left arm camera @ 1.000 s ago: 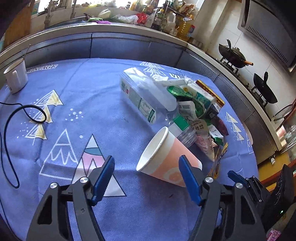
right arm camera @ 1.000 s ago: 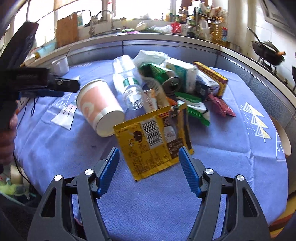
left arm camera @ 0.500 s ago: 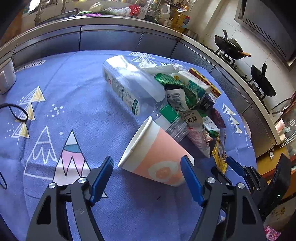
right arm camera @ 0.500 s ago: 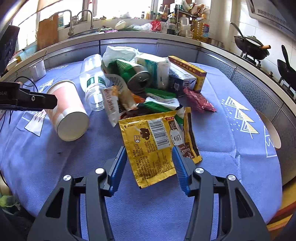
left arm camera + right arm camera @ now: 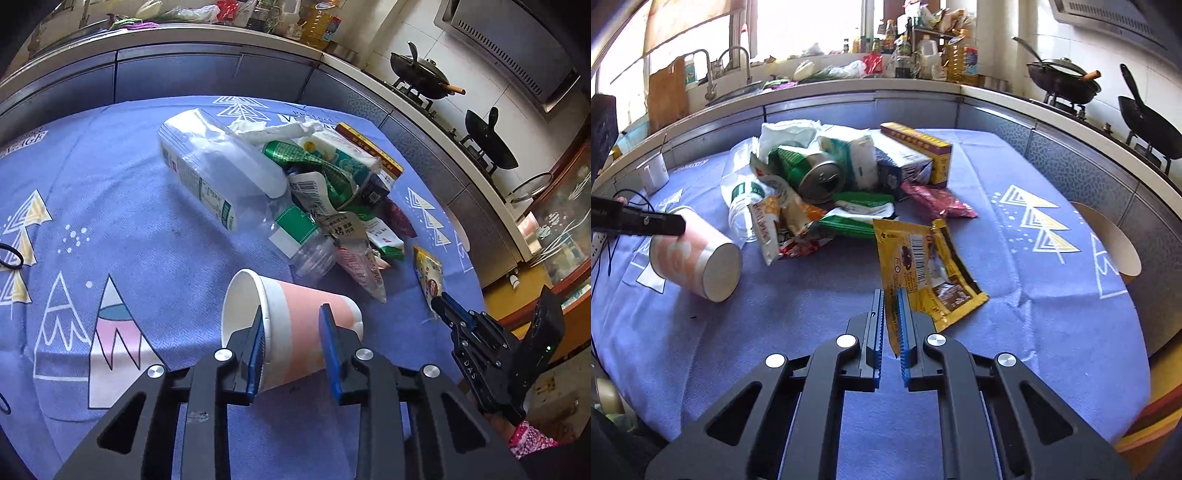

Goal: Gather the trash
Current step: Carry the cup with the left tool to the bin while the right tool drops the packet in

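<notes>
The left gripper [image 5: 293, 345] has its jaws drawn in against a paper cup [image 5: 295, 325], one blue pad on each side of its wall, gripping it. The cup lies on its side on the blue tablecloth [image 5: 129, 206], white inside, pink band outside, mouth toward the left. The right gripper [image 5: 891, 325] is nearly closed, pinching the near edge of a yellow snack wrapper [image 5: 923, 269]; the wrapper is crumpled, barcode showing, its far part resting on the cloth. Behind both, at the table's middle, sits a trash pile [image 5: 831, 177]: plastic bottle, green can, cartons, wrappers.
</notes>
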Tool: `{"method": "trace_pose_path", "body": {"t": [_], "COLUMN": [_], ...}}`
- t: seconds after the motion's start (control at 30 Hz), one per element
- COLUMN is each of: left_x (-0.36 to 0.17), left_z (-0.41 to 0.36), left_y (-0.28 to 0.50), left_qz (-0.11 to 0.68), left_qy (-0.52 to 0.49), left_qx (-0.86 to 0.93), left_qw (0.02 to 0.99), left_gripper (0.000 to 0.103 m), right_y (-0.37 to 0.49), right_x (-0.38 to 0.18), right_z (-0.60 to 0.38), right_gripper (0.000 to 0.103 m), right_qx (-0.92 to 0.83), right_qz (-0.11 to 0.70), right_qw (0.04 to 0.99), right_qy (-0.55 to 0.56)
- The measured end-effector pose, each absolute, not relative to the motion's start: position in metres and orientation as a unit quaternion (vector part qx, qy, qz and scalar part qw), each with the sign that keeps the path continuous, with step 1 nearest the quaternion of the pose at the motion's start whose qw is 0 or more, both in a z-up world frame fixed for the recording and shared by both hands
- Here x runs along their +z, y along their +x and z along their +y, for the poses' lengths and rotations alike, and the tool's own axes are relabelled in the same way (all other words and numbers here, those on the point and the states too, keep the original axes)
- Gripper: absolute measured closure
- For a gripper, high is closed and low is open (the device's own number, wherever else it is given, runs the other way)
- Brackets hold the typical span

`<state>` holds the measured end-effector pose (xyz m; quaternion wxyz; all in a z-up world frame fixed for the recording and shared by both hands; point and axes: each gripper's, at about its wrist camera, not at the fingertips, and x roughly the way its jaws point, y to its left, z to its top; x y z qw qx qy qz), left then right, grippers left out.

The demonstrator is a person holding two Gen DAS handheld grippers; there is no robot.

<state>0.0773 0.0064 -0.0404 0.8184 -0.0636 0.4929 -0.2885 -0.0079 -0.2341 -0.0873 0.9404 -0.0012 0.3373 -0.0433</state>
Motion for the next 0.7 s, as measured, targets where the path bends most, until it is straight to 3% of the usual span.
{"method": "trace_pose_path", "body": {"t": [0.2, 0.23, 0.3, 0.53, 0.7], "left_x": [-0.048, -0.049, -0.044, 0.004, 0.032], "left_z": [-0.001, -0.003, -0.007, -0.053, -0.142], "left_y": [0.067, 0.066, 0.062, 0.062, 0.088], "left_qz": [0.507, 0.509, 0.502, 0.477, 0.473], "left_qy": [-0.1, -0.104, -0.116, -0.089, -0.076], "left_qx": [-0.307, -0.309, -0.328, -0.368, -0.435], "left_qw": [0.799, 0.796, 0.792, 0.793, 0.763], "left_gripper": [0.079, 0.082, 0.101, 0.1, 0.1], "right_y": [-0.016, -0.016, -0.022, -0.036, -0.035], "right_x": [-0.081, -0.08, -0.076, -0.046, -0.038], "right_z": [-0.266, -0.272, -0.283, -0.333, -0.406], "right_gripper": [0.095, 0.1, 0.101, 0.102, 0.101], "right_qx": [-0.057, -0.047, -0.022, -0.017, -0.067], "right_qz": [0.324, 0.325, 0.317, 0.251, 0.219], "right_qw": [0.943, 0.942, 0.942, 0.953, 0.953], "right_qy": [0.049, 0.066, 0.104, 0.167, 0.2]}}
